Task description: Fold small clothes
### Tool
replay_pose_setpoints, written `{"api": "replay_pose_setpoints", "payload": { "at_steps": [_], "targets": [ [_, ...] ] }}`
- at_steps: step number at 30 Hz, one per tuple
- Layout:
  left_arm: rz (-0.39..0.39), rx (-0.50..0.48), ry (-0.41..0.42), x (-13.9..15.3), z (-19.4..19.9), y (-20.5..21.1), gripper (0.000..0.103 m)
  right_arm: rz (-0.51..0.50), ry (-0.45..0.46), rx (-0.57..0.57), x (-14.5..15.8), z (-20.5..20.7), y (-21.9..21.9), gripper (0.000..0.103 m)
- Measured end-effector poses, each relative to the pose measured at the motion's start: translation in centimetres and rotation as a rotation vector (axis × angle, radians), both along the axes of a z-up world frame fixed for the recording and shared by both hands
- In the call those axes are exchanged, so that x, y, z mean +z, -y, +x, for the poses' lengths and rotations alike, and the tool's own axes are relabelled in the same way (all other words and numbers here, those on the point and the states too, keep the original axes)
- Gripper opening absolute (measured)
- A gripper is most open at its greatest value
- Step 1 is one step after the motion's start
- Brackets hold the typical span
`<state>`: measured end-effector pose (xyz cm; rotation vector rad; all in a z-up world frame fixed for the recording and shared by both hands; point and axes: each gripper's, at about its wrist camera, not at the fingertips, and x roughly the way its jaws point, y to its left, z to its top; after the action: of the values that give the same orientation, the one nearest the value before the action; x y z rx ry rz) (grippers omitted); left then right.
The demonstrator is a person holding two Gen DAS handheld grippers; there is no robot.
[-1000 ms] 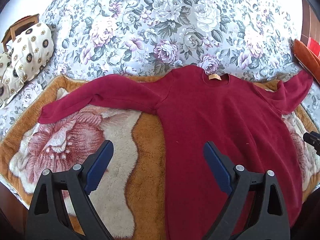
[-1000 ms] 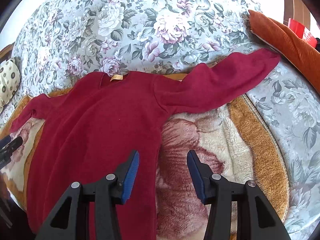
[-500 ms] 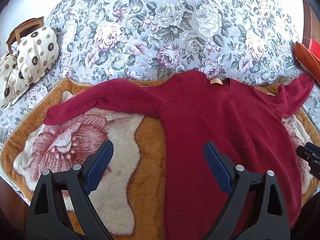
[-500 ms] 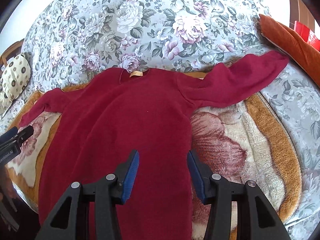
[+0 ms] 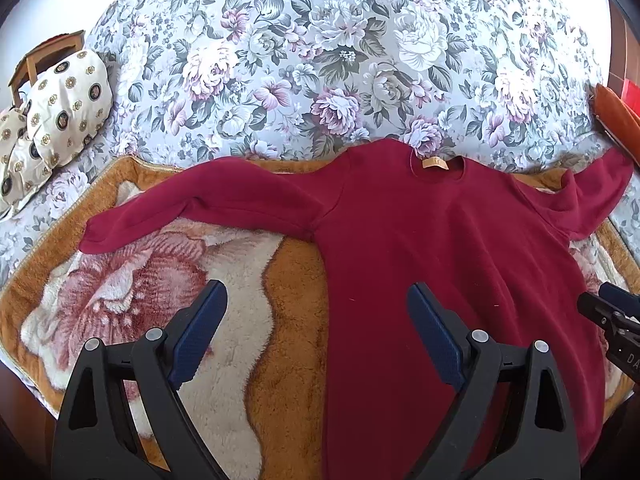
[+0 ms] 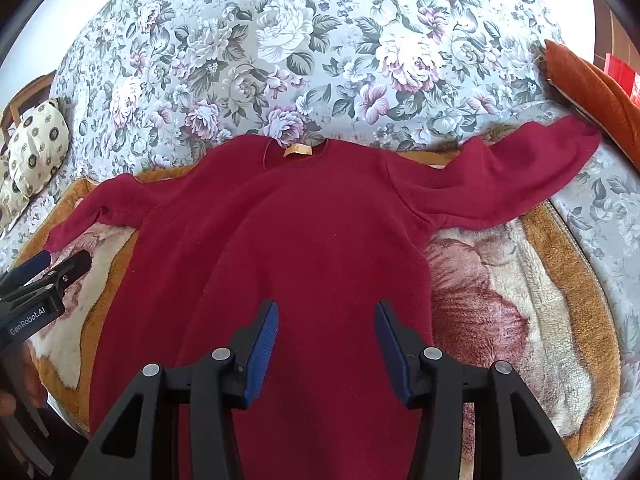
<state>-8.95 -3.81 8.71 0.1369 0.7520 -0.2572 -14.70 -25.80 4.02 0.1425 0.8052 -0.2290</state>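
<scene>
A dark red long-sleeved sweater (image 5: 432, 248) lies flat, face up, on a plush orange and cream blanket (image 5: 296, 304), both sleeves spread out, collar label away from me. It also shows in the right wrist view (image 6: 320, 240). My left gripper (image 5: 316, 320) is open and empty above the sweater's left side edge, near the hem. My right gripper (image 6: 326, 332) is open and empty above the lower middle of the sweater's body. Each gripper shows at the edge of the other's view, the right one (image 5: 612, 320) and the left one (image 6: 44, 280).
The blanket lies on a bed with a grey floral cover (image 5: 340, 60). Cream patterned pillows (image 5: 60, 104) and a wooden chair (image 5: 36, 56) are at the far left. An orange cushion (image 6: 592, 88) touches the right sleeve's cuff. The bed's front edge is just below the grippers.
Both grippers have pulled back and risen. The right one has shifted left, from over the sweater's right edge to over its body. The sweater has not moved.
</scene>
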Motion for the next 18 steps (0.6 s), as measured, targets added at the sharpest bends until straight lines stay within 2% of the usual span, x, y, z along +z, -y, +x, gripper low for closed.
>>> {"api": "replay_pose_setpoints", "payload": {
  "at_steps": [18],
  "targets": [
    [0.007,0.005,-0.017,-0.7,1.0,0.8,0.092,0.007,-0.018,-0.004,-0.8,2.4,-0.8,0.048]
  ]
}}
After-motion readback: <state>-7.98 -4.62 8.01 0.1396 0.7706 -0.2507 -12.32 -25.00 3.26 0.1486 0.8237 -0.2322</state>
